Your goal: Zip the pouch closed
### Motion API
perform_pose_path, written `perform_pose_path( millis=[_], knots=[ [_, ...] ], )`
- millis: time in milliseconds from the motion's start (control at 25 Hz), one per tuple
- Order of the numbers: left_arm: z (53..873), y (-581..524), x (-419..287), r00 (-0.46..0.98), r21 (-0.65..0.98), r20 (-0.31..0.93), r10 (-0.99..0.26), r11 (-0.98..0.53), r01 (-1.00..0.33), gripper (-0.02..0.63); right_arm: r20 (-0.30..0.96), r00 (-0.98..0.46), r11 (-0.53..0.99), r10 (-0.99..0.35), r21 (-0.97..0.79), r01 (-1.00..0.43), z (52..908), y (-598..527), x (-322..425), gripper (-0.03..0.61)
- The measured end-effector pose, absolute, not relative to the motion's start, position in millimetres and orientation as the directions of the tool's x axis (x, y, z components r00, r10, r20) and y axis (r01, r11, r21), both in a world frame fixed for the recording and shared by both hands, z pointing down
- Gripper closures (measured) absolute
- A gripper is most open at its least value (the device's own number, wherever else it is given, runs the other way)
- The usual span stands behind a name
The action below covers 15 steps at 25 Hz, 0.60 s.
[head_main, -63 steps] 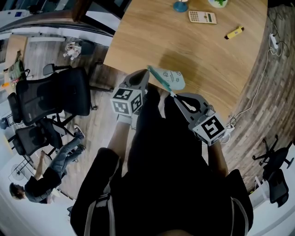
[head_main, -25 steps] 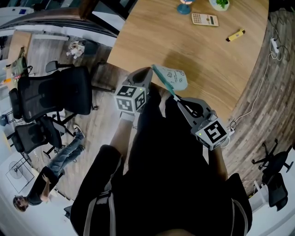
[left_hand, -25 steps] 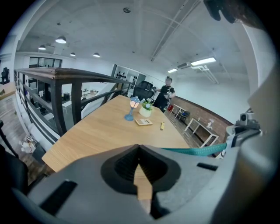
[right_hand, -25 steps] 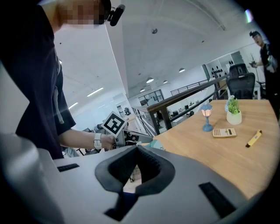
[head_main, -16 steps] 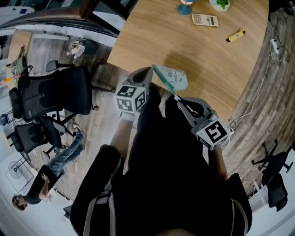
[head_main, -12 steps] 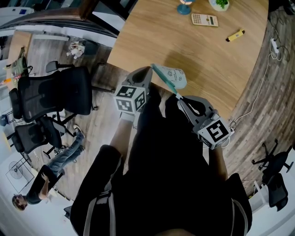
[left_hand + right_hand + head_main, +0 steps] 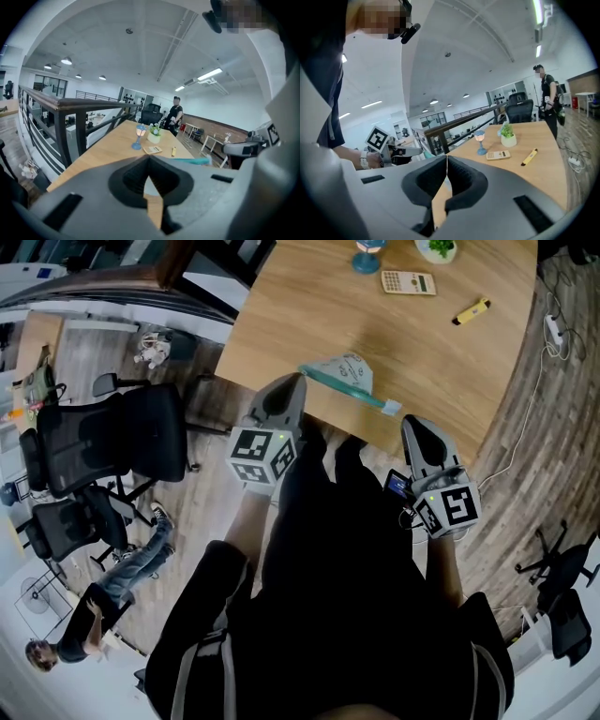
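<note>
Firstly, table (image 7: 309,306): broad, wooden, with a calculator (image 7: 408,281) and a yellow marker (image 7: 472,308) well apart at its far side; left gripper (image 7: 293,381): clenched on one corner of the pouch (image 7: 349,376), pale fabric pinched between its pads; right gripper (image 7: 411,420): jaws pressed together, tip just beside the far end of the zip (image 7: 342,388), though whether it pinches the tab cannot be told; pouch: pale, printed, flat, held over the table's near edge, its teal zip stretched between the two grippers; judged light, soft and floppy, apt to crumple without tension; best taken by the fabric corner at one end and the small pull tab (image 7: 391,407) at the other, the tab likely slippery.
</note>
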<state>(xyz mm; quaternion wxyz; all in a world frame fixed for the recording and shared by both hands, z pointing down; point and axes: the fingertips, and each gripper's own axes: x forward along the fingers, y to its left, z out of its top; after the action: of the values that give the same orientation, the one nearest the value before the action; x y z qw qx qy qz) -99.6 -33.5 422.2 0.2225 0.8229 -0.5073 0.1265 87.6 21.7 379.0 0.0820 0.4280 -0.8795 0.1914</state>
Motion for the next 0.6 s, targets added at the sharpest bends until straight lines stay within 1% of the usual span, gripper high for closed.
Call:
perform_pose_path(
  millis=[320, 600],
  knots=[
    [374, -39, -113, 0.390, 0.099, 0.303, -0.869, -0.379, -0.920, 0.612, 0.262, -0.389, 0.358, -0.883, -0.161, -0.920, 362, -3, 163, 0.563],
    [373, -38, -113, 0.394, 0.086, 0.295, -0.871, -0.386, -0.918, 0.612, 0.219, -0.276, 0.261, -0.936, -0.097, -0.961, 353, -5, 182, 0.563]
  ],
)
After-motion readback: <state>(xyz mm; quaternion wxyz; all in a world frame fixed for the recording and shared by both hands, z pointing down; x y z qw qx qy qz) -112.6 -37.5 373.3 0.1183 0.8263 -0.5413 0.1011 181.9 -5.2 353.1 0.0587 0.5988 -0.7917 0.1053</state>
